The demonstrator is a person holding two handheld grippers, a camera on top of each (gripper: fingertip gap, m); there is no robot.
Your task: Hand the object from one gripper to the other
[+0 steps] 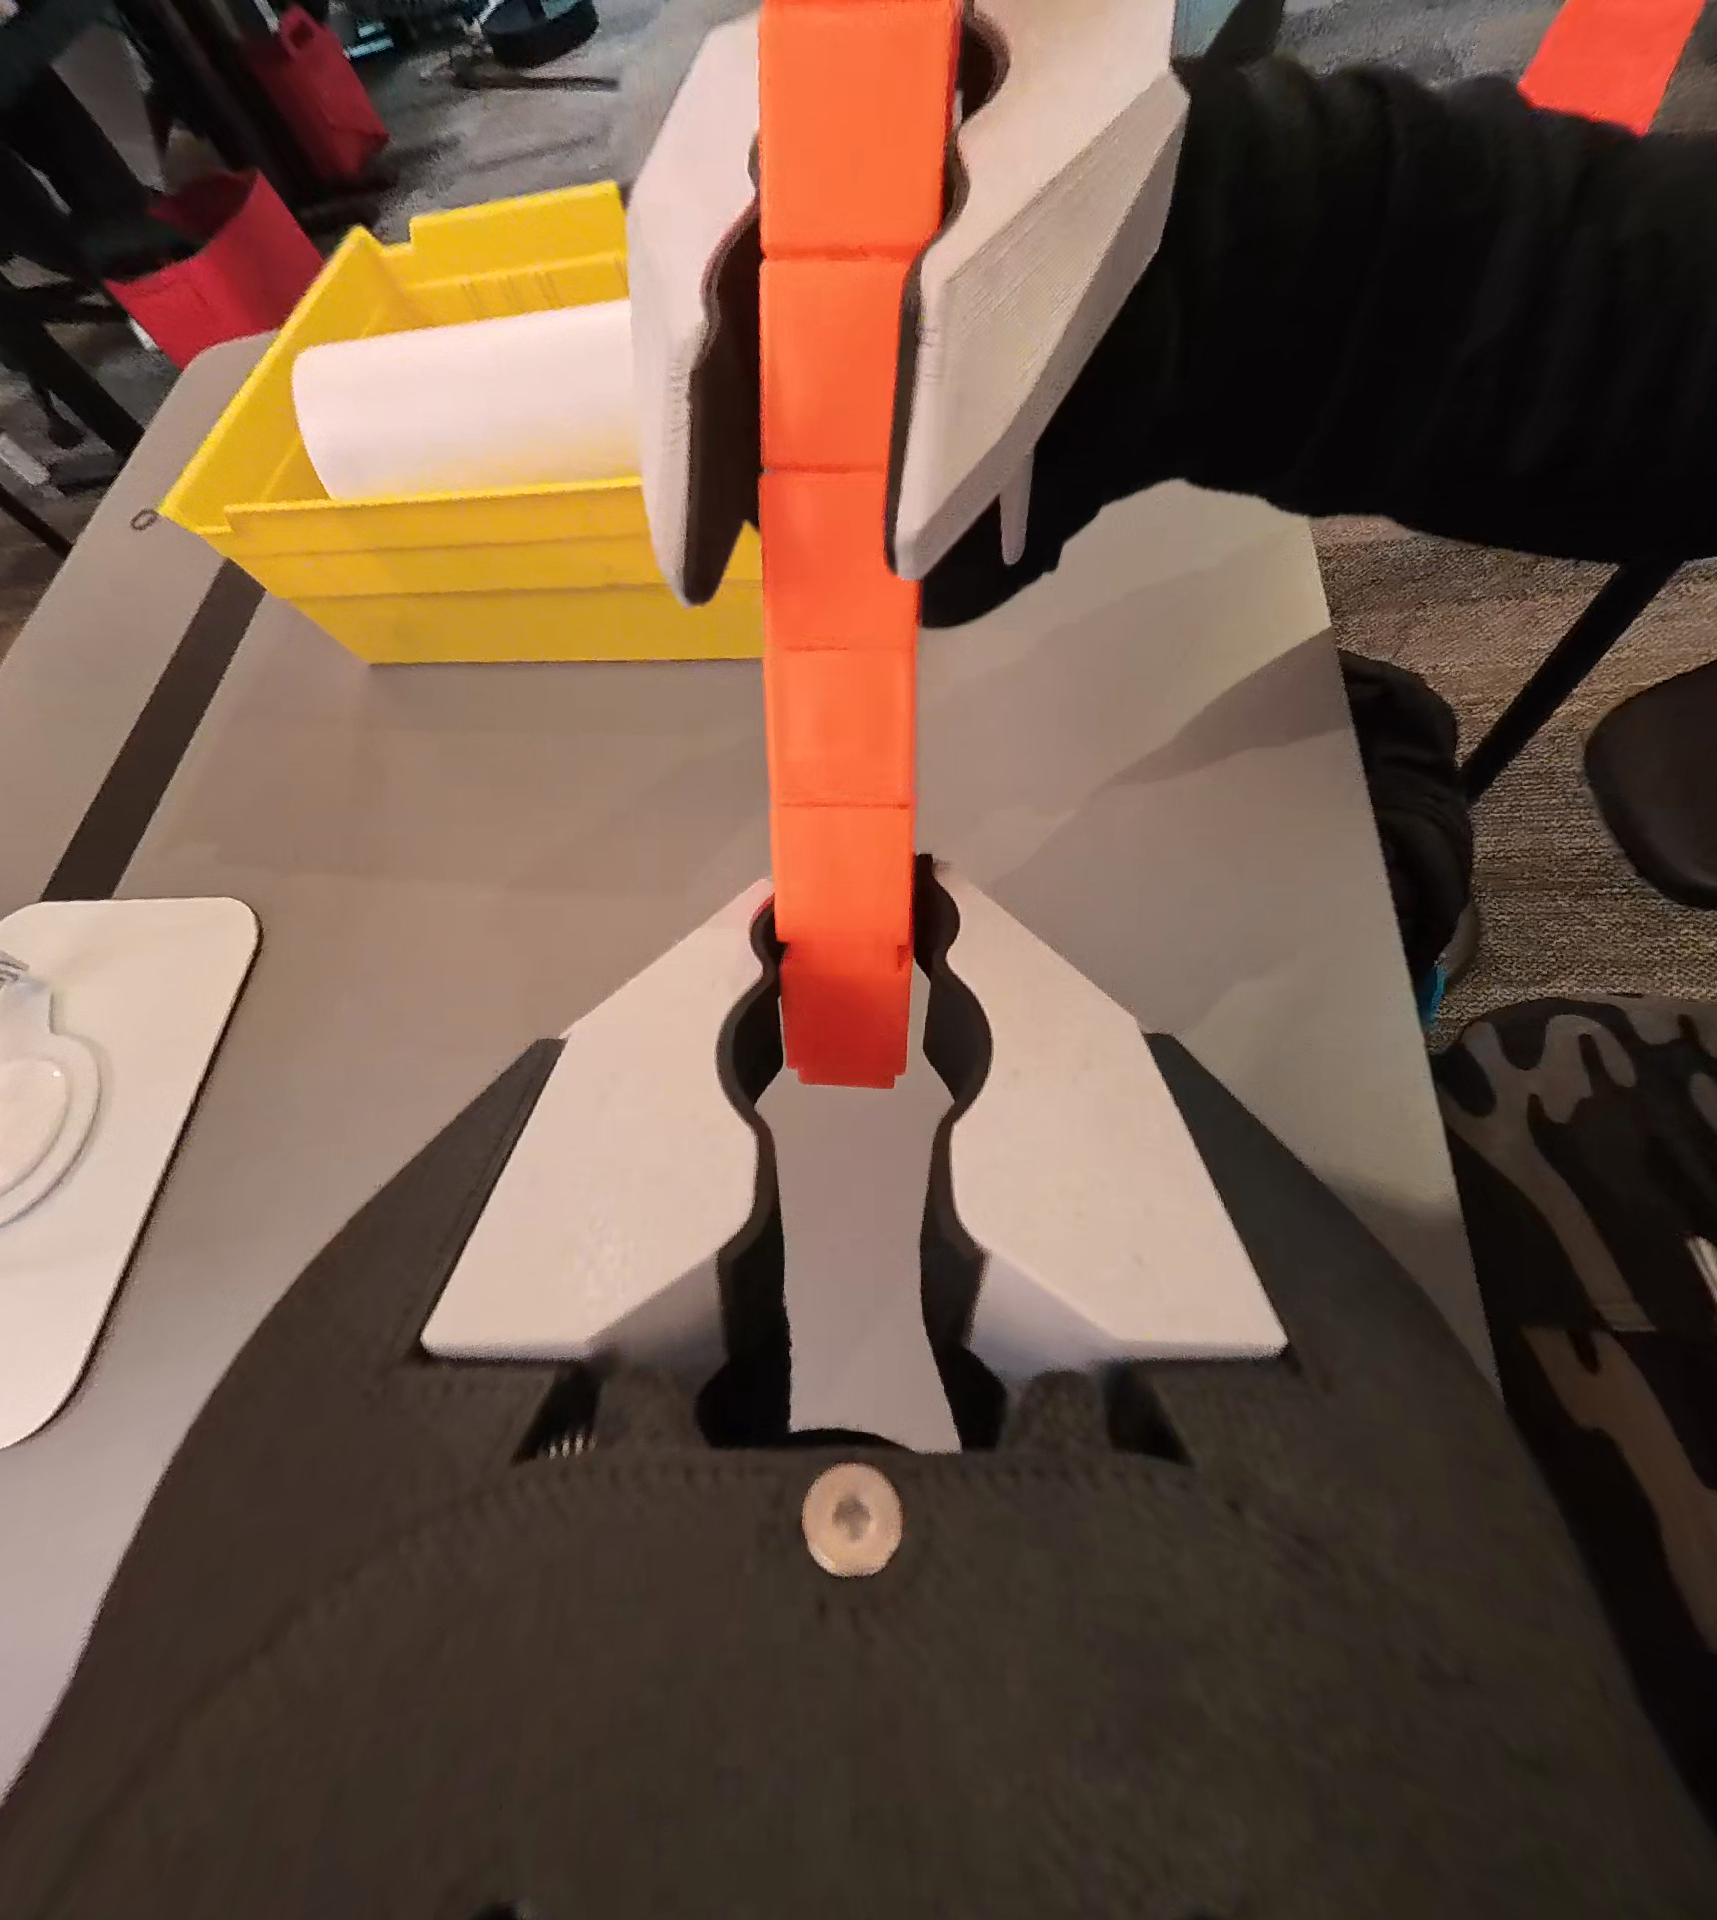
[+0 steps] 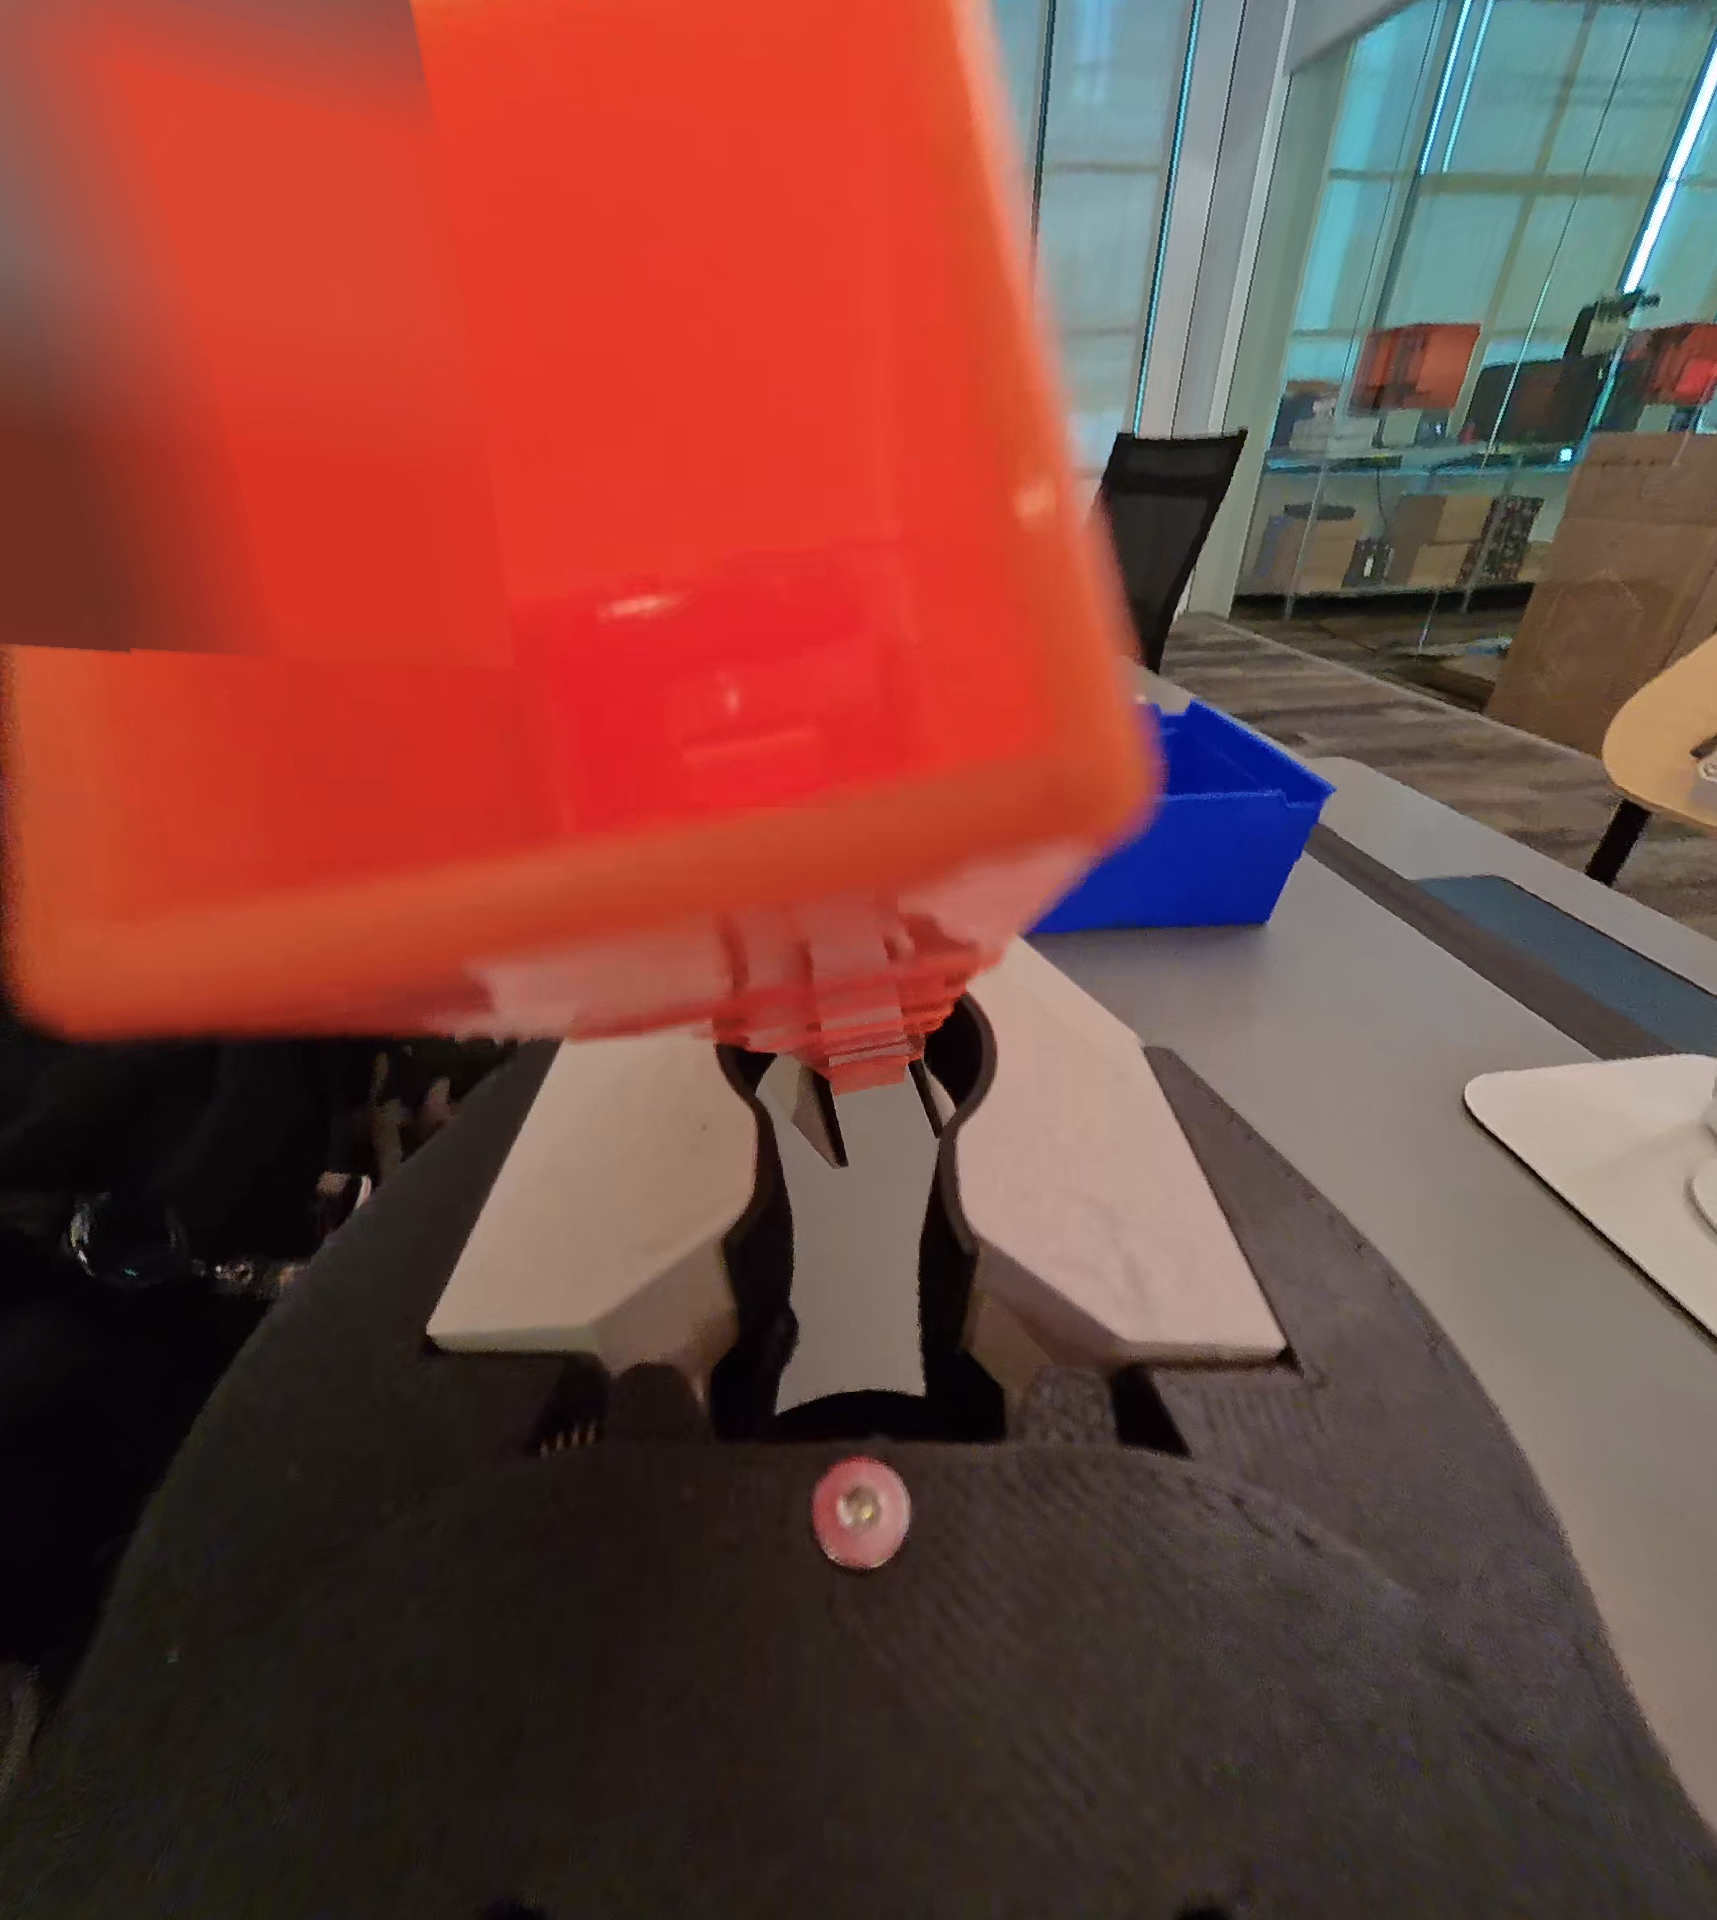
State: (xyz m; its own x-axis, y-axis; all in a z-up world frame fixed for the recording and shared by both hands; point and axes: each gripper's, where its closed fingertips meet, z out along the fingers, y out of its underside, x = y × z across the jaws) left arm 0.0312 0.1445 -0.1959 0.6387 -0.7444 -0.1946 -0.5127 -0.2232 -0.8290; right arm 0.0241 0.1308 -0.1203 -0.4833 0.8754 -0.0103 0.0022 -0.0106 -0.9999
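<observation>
A long orange segmented bar (image 1: 838,727) hangs upright over the grey table (image 1: 469,810). My left gripper (image 1: 849,904) is shut on its lower end, with the bottom segment between the grey fingers (image 1: 667,1049). My right gripper (image 1: 802,571) comes in from above, held by a black-gloved hand (image 1: 1405,312), and its fingers clamp the bar's upper half. In the right wrist view the bar (image 2: 625,520) looms close and blurred. It fills the upper left and runs down between that gripper's fingers (image 2: 849,1029), whose tips it hides.
A yellow bin (image 1: 480,582) holding a white roll (image 1: 459,416) stands at the table's far left. A white stand base (image 1: 54,1143) sits at the left edge. A blue bin (image 2: 1197,852) and a white stand (image 2: 1664,1143) are on the right-hand side. Across from one pair of fingers to the other is roughly 7 cm.
</observation>
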